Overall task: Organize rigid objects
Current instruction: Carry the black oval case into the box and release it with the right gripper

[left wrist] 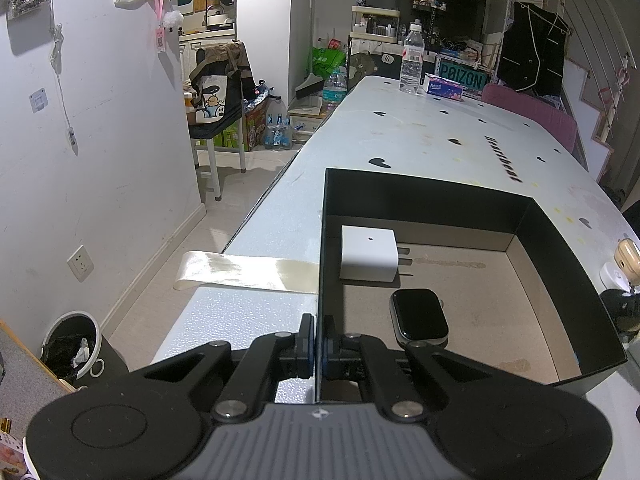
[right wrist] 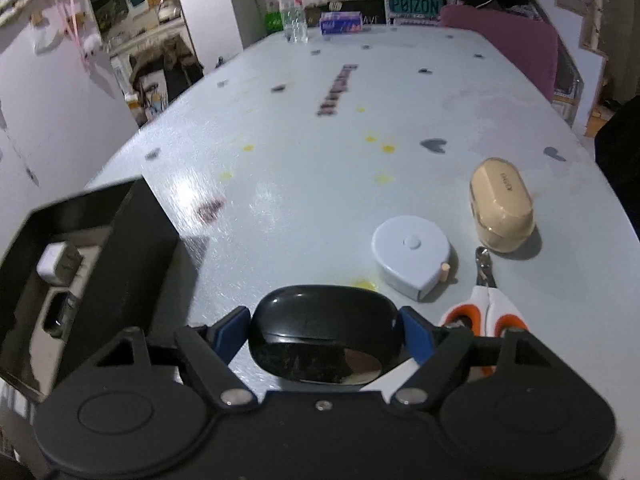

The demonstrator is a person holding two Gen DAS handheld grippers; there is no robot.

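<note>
Box (left wrist: 560, 240) of black card, open at the top, is sitting on the pale table (left wrist: 420, 136), and everything else is lying in relation to it. Left gripper (left wrist: 316, 340) is clamping the box's near left wall, its fingers clenched tight on the thin card. Inside the box, a white charger plug (left wrist: 368, 254) is resting near that wall, and a smartwatch body (left wrist: 418, 316) is lying just nearer the camera than the plug.

To the right of the box, out on the table, right gripper (right wrist: 324, 330) is straddling a glossy black oval case (right wrist: 324, 332); its blue pads (right wrist: 414, 334) are sitting at the case's two ends, though whether they are pressing on it is hard to tell. Further right of the box, a white round tape measure (right wrist: 412, 256), orange-handled clippers (right wrist: 486, 300) and a beige earbud case (right wrist: 502, 204) are lying close together.
</note>
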